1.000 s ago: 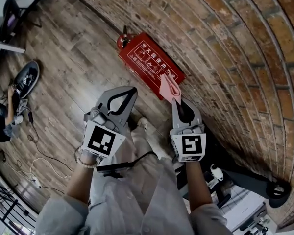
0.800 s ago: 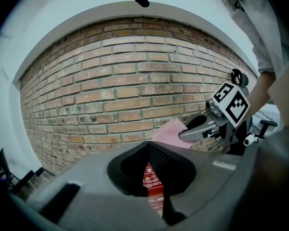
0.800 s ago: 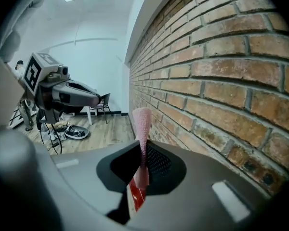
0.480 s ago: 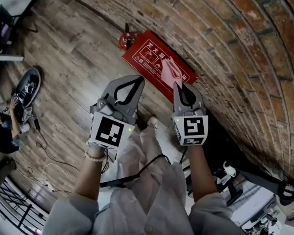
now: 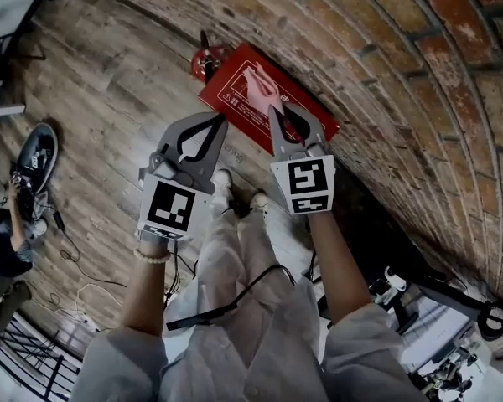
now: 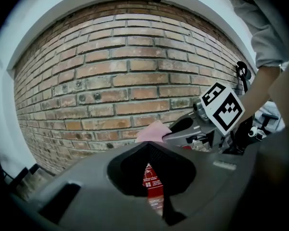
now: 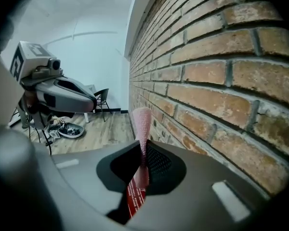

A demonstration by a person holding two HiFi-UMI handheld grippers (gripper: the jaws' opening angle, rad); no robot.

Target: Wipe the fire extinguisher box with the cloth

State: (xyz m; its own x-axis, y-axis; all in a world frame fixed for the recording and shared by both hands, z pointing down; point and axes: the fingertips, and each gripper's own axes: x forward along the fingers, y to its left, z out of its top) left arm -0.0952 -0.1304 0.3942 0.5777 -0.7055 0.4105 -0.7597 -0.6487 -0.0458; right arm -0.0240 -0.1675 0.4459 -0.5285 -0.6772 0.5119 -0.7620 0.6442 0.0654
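Worn wooden planks make up the floor (image 5: 109, 82), which is met by a rough brick wall (image 5: 419, 57) of red-brown bricks with dark joints. At the foot of that wall the fire extinguisher box (image 5: 228, 95) is set, a flat red oblong with white print on the face turned toward the head camera. Its long axis is laid along the wall, running from upper left to lower right in the head view. A red extinguisher (image 5: 205, 61) is seen just beside its far end.

The cloth (image 5: 260, 86), pink and finely textured, is clamped between the jaws of the right gripper (image 5: 278, 113) and is held upright over the printed face, with the box showing beneath it in the right gripper view. The left gripper (image 5: 211, 121) is held beside it with its jaws brought together on nothing. Loose cables (image 5: 75, 266) are strewn over the planks at the left.
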